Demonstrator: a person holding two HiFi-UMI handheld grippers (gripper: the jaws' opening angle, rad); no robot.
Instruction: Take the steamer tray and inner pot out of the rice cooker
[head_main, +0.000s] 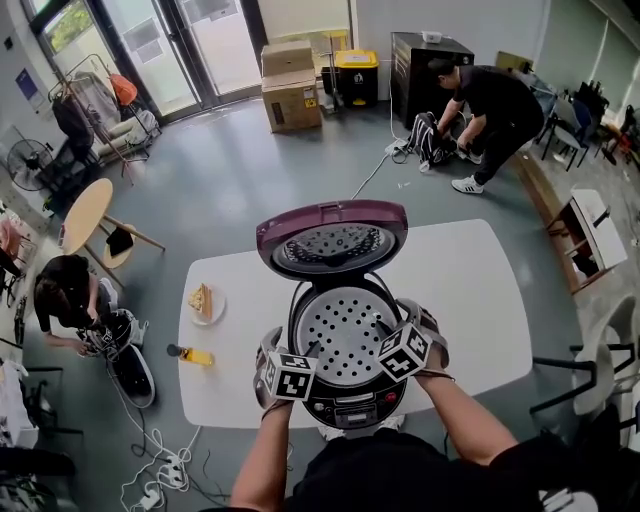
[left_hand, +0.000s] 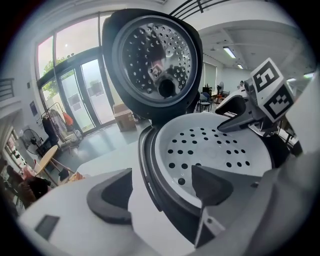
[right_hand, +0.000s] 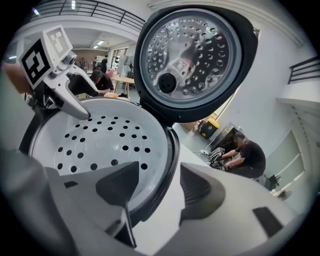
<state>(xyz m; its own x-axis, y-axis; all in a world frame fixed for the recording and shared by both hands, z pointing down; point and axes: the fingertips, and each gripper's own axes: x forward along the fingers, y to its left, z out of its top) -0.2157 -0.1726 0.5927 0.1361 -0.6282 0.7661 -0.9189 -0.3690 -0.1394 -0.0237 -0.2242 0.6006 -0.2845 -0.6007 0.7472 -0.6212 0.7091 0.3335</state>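
Observation:
The rice cooker (head_main: 352, 405) stands at the near edge of the white table (head_main: 470, 300), its maroon lid (head_main: 332, 238) tipped up and back. Inside lies the white perforated steamer tray (head_main: 345, 325); the inner pot beneath it is hidden. My left gripper (head_main: 308, 352) is at the cooker's left rim and my right gripper (head_main: 388, 330) at its right rim. In the left gripper view the left gripper (left_hand: 162, 192) is open astride the rim, one pad over the tray (left_hand: 215, 145). In the right gripper view the right gripper (right_hand: 160, 190) likewise straddles the rim beside the tray (right_hand: 95, 140), pads apart from it.
A plate with food (head_main: 204, 300) and a yellow object (head_main: 195, 355) lie on the table's left part. On the floor beyond are cardboard boxes (head_main: 290, 85), a round side table (head_main: 85, 215), cables, and two people bending over things.

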